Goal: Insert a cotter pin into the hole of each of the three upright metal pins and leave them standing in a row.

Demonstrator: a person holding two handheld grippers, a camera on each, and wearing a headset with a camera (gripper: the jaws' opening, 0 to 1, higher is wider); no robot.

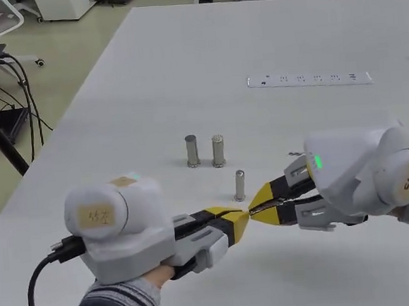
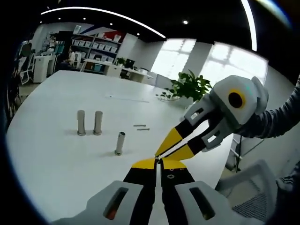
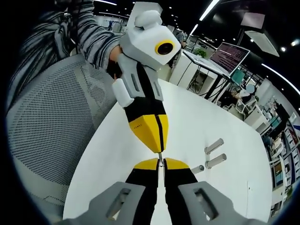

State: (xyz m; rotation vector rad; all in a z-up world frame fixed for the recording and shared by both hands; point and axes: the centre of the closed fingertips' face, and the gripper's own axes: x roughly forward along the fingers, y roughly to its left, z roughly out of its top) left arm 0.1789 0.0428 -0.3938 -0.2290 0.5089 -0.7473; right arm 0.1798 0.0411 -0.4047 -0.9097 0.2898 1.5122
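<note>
While tip-to-tip, grippers [image 1: 249, 214] near front pin [image 1: 239, 185].

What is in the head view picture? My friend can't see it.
The left gripper and the right gripper, each held in a hand, meet tip to tip with closed yellow-and-black jaws above a white table. Just behind the tips stand three upright metal pins, and a white power strip lies farther back.

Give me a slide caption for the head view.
Left gripper and right gripper meet tip to tip near three upright pins on a white table.
</note>
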